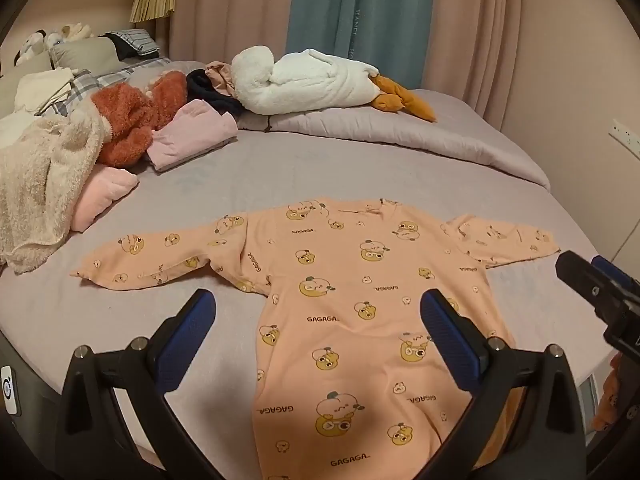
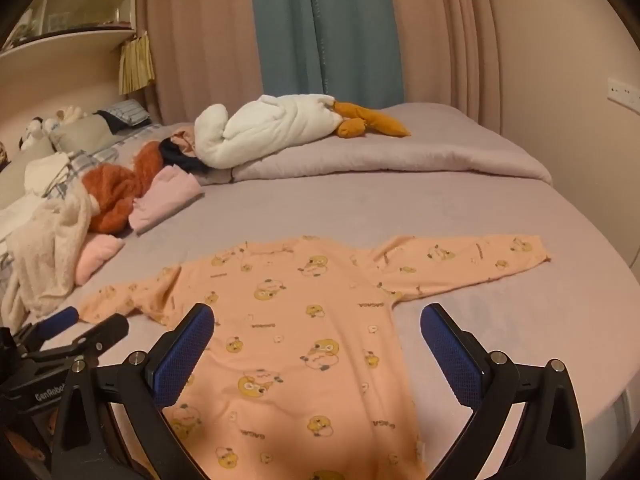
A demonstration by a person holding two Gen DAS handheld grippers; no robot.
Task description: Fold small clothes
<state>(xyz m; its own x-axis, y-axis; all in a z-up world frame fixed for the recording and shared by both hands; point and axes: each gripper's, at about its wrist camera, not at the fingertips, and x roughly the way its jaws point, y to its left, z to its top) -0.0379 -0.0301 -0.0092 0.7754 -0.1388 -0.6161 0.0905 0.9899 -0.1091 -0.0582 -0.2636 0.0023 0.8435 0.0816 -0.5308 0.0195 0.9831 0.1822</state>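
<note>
Left wrist view: left gripper [image 1: 318, 312] spread wide, nothing between the blue pads [image 1: 448, 340], hanging above the lower body of the peach printed top [image 1: 352, 320]. Top laid flat on the grey-lilac bed sheet [image 1: 248, 168], neck end away from the camera, both sleeves stretched out to the sides, hem end nearest and running off the lower edge. Left pad over bare sheet just beside the garment's edge; right pad over the fabric. No visible touch between pads and cloth. At the right edge, part of the right gripper [image 1: 600, 292] near the tip of that sleeve.

Right wrist view: right gripper [image 2: 316, 332] likewise fully spread and empty, above the same top [image 2: 304, 320]. Left pad over the printed body, right pad [image 2: 452, 348] over bare sheet [image 2: 480, 208] just beyond the side seam, below the outstretched sleeve. Left gripper [image 2: 80, 328] low at the left edge, close to the other sleeve's cuff. Beyond the top, well apart: a white plush goose [image 2: 276, 128] on the folded quilt and a heap of fluffy clothes [image 2: 100, 196] to the left.
</note>
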